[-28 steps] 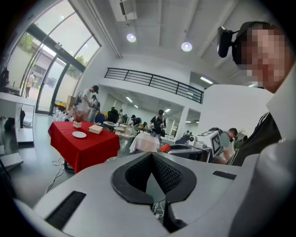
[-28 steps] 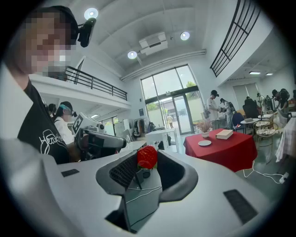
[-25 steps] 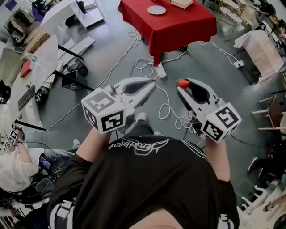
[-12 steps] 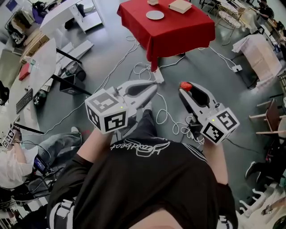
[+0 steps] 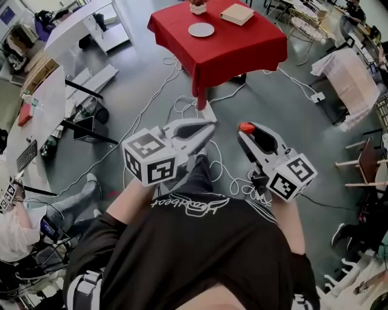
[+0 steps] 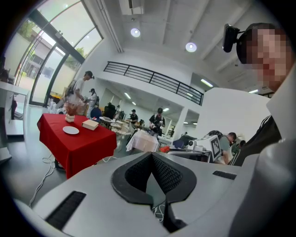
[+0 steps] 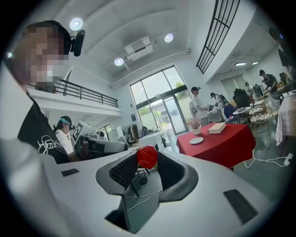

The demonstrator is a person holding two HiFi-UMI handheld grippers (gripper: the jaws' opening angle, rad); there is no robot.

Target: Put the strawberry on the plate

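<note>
A red strawberry [image 5: 246, 127] is pinched at the tip of my right gripper [image 5: 247, 129], which I hold at waist height above the grey floor. The right gripper view shows the strawberry [image 7: 147, 157] between the dark pads, right gripper [image 7: 147, 160] shut on it. My left gripper [image 5: 208, 126] is held level beside it, jaws together and empty; its pads meet at the tip in the left gripper view [image 6: 151, 156]. The white plate [image 5: 201, 29] lies on a red-clothed table [image 5: 242, 45] ahead, also seen as plate [image 7: 196, 140] and plate [image 6: 70, 130].
On the red table, a flat box [image 5: 237, 14] and a small vase [image 5: 197, 6] stand near the plate. White cables [image 5: 182, 100] and a power strip [image 5: 207, 111] lie on the floor before it. Desks line the left, chairs and a white-draped table [image 5: 348, 66] the right.
The red table has come nearer and further into view, with the vase now showing. Both grippers keep their pose, the strawberry still held.
</note>
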